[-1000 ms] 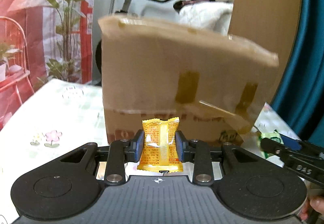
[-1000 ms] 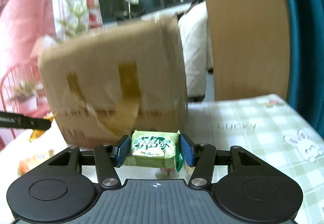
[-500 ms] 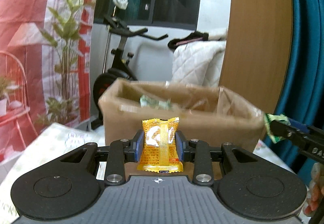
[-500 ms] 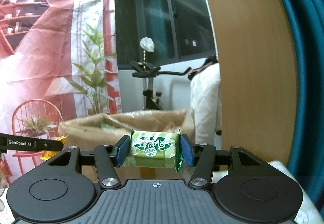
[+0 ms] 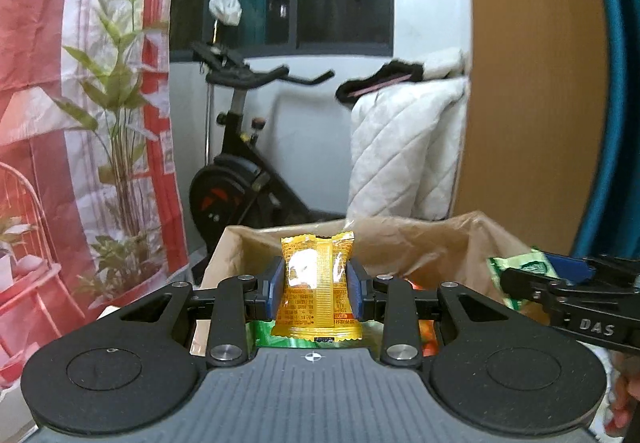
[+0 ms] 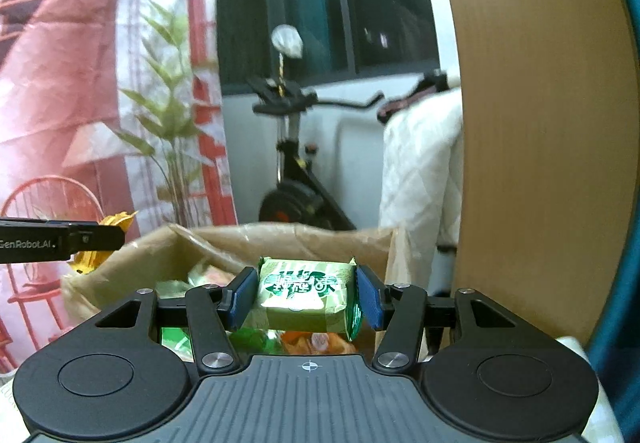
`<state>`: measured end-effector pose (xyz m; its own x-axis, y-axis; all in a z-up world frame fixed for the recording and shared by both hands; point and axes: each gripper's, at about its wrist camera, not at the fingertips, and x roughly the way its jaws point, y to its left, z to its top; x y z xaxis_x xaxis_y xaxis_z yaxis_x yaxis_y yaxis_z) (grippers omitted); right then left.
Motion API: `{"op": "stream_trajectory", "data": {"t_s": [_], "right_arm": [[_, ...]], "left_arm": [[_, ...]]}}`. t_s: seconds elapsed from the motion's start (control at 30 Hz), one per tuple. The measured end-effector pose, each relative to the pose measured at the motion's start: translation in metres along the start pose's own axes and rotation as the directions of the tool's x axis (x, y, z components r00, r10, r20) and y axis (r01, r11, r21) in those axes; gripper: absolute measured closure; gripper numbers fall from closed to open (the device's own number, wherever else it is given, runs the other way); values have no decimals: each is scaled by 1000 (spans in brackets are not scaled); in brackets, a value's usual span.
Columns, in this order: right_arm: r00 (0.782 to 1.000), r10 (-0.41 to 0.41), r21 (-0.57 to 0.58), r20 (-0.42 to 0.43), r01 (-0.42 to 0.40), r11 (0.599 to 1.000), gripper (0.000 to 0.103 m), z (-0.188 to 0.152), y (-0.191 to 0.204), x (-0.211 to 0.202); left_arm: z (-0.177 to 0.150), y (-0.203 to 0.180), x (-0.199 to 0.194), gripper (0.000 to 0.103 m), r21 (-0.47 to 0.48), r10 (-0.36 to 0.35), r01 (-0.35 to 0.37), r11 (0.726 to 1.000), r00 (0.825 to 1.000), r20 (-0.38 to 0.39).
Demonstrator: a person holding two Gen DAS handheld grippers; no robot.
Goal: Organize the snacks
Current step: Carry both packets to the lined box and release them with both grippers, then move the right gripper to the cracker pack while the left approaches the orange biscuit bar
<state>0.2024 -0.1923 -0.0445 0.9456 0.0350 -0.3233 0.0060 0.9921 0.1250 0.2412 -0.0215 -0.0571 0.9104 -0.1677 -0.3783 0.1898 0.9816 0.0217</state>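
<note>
- Two claws hover over the open cardboard box (image 5: 420,239).
- Left claw (image 5: 316,289) pinches a yellow snack packet (image 5: 316,283) upright.
- Right claw (image 6: 306,297) pinches a green snack packet (image 6: 306,295); at 3 o'clock in the left view.

Upright yellow packet (image 5: 316,293), flat green packet (image 6: 306,293), above seemingly half-full carton (image 5: 404,243).

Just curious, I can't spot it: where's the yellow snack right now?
In the left wrist view the yellow snack stands upright, clamped in the left hand-held gripper above the open box.
</note>
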Motion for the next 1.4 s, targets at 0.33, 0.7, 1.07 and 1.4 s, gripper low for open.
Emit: {"op": "stream_trajectory", "data": {"t_s": [0.33, 0.7, 1.07, 1.4], "right_arm": [[1000, -11, 59, -19, 13, 998, 26, -21, -4, -13], [999, 43, 92, 14, -45, 995, 25, -33, 5, -56], [994, 96, 116, -45, -90, 989, 25, -67, 26, -82], [978, 146, 56, -147, -139, 989, 25, -114, 60, -90]], "left_arm": [[-19, 14, 3, 37, -8, -15, 14, 1000, 998, -68], [-24, 29, -54, 37, -54, -27, 24, 998, 998, -63], [-61, 58, -106, 37, -105, 10, -21, 994, 994, -110], [-106, 77, -122, 37, -121, 42, -64, 991, 984, -173]]}}
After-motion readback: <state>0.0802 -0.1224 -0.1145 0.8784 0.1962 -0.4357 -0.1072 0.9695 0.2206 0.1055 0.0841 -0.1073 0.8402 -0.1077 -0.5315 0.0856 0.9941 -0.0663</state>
